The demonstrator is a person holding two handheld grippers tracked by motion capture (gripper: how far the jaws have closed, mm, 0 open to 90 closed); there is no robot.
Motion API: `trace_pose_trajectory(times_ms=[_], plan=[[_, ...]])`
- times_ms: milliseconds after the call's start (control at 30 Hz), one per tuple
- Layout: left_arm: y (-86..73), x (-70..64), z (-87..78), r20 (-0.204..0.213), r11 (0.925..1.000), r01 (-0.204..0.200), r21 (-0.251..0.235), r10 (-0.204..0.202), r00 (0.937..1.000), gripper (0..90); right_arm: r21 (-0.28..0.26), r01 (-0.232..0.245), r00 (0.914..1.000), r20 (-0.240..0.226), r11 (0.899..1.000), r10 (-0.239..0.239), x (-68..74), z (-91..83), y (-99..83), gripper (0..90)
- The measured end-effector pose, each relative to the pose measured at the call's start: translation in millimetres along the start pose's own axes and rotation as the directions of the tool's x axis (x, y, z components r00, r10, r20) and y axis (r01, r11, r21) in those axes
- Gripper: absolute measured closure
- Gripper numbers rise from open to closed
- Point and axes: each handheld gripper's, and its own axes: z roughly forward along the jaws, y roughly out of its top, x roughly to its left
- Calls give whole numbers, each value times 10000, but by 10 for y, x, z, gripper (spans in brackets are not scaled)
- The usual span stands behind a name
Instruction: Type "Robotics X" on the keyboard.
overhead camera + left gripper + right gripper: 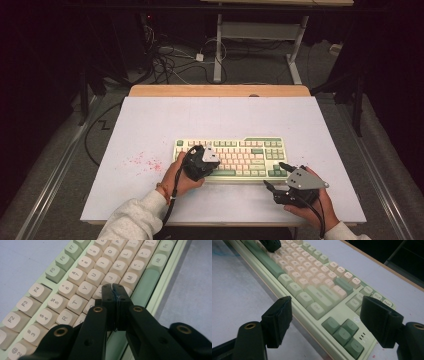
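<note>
Left gripper jaws pressed together, tips on the keyboard keys. Right gripper jaws wide; arrow keys just ahead.

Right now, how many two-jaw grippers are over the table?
2. The left black two-jaw gripper sits shut over the cream-and-green keyboard's left half; the right black two-jaw gripper is open off its right front corner.

The keyboard lies on the table, left tongs over its keys.
</note>
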Motion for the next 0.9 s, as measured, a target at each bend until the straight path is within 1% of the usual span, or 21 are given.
trace_pose_trajectory(times_ms=[67, 133, 167, 200, 267, 300, 333, 500, 533, 600, 667, 700, 767, 800, 833, 900], plan=[[-1, 3, 7, 6, 10000, 18, 10, -18, 10000, 855, 14, 12, 10000, -26, 10000, -12, 2, 2, -1, 261], [1, -1, 12, -36, 10000, -38, 56, 38, 10000, 863, 36, 39, 10000, -36, 10000, -39, 4, 4, -2, 261], [2, -7, 31, -15, 9997, -104, 208, 104, 9999, 873, 54, 57, 10000, -41, 10000, -56, 7, 6, -2, 261], [-2, -15, 44, -41, 9997, -140, 190, 141, 9999, 873, 83, 77, 10000, -55, 9999, -77, 9, 9, -3, 261], [9, -23, 40, -75, 9994, -232, 257, 234, 9997, 871, 28, 66, 9999, 136, 10000, -66, 5, 6, 0, 267], [9, -31, 28, -92, 9992, -316, 249, 319, 9994, 853, 4, -3, 9999, 138, 10000, 3, -1, 1, 4, 267], [8, -31, 18, -63, 9992, -342, 216, 343, 9994, 853, 4, -3, 9999, 138, 10000, 3, -1, 1, 4, 267], [6, 3, -118, -249, 9991, -324, -276, 317, 9992, 834, 72, 42, 9999, 155, 10000, -44, -5, 3, -2, 267], [3, 11, -145, -231, 9988, -301, -389, 292, 9993, 821, 78, 53, 9999, 134, 10000, -54, -4, 6, -2, 267], [-7, 23, -199, -394, 9979, -354, -539, 333, 9987, 805, 89, 62, 9999, 133, 9999, -63, -3, 4, -2, 267], [-20, 33, -237, -472, 9974, -375, -613, 346, 9983, 777, 87, 43, 9999, 138, 10000, -44, -5, 1, -4, 267], [-32, 40, -264, -590, 9968, -373, -703, 332, 9977, 764, 88, 52, 9999, 145, 9999, -53, -9, 0, -3, 267], [-52, 54, -300, -672, 9958, -379, -829, 324, 9972, 757, 86, 52, 9999, 158, 9999, -53, -11, 0, -3, 267], [-64, 57, -316, -747, 9952, -433, -882, 367, 9965, 718, 91, 41, 9999, 160, 10000, -42, -12, 0, -3, 267], [-74, 60, -330, -912, 9950, -469, -885, 388, 9951, 714, 94, 50, 9999, 156, 9999, -51, -11, 1, -2, 267], [-97, 69, -358, -951, 9943, -492, -946, 402, 9947, 689, 105, 43, 9999, 159, 9999, -45, -8, 4, -2, 267]])
